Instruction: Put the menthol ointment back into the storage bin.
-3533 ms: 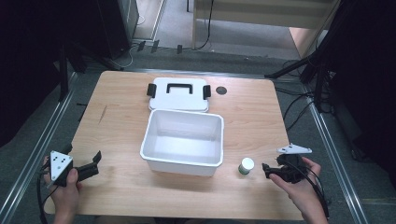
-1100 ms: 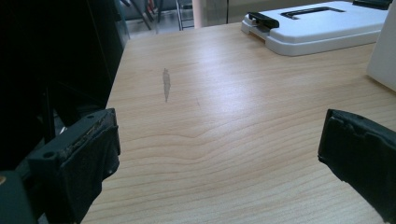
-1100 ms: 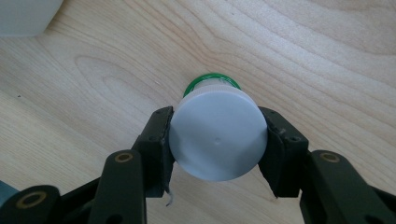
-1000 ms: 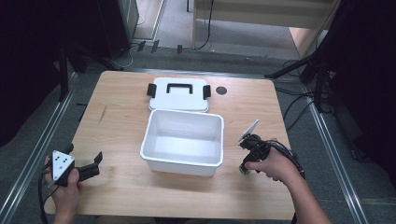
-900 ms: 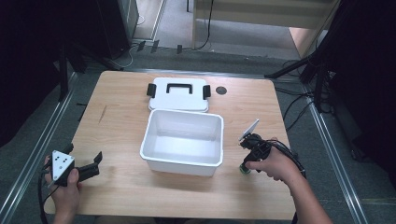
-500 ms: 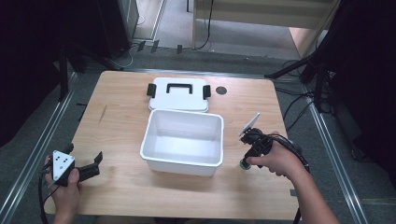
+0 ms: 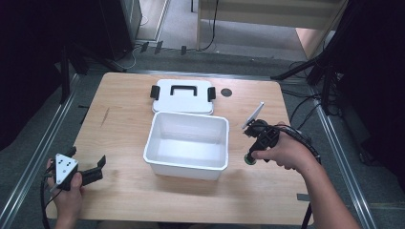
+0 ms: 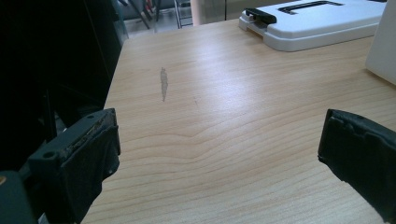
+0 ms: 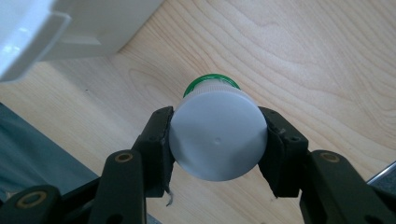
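right gripper [image 9: 215,140] now clamps the small bottle [image 9: 215,135] — lifted off the table [image 7: 124,119] — left gripper [image 8: 219,154] gapes.

The desk [image 7: 124,129] is pale wood with wavy brown grain and one short grey smear [image 8: 164,83] on it. The bin [image 7: 187,143] is plain white; behind the bin, the lid [image 7: 183,98] is white too, with a black handle and black clips at its ends. Beside the lid sits a small dark round spot [image 7: 226,92]. The bottle [image 9: 215,135] has a white body and a green cap. Both the right hand-held gripper [image 9: 215,140] and the left hand-held gripper [image 8: 219,154] have black jaws. The left one carries a grey plate [image 7: 65,165] dotted with dark spots.
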Tool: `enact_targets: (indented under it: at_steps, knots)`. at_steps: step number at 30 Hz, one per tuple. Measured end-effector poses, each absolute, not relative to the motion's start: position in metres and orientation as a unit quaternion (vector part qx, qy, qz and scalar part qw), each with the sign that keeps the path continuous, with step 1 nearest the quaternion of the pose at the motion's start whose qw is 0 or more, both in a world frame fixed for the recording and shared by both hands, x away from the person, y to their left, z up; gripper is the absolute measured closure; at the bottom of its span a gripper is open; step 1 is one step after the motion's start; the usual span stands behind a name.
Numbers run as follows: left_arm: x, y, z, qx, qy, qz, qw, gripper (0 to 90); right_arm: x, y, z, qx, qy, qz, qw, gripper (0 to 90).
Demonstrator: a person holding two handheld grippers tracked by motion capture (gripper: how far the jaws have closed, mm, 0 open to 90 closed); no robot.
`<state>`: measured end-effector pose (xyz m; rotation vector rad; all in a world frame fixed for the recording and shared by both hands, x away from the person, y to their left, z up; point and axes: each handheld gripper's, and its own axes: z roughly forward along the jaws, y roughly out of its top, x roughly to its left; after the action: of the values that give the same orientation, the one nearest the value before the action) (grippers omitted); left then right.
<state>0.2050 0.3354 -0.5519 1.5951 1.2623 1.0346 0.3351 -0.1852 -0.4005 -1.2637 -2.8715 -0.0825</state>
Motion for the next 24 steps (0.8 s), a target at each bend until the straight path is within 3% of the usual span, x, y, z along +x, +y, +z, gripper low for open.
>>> enact_targets:
  at_steps: [24]
  knots:
    - [0.206, 0.336, -0.552, 0.637, 0.502, 0.411, 0.417, 0.0, 0.337, -0.153, -0.346, -0.367, -0.93, -0.022, -0.005, 51.5]
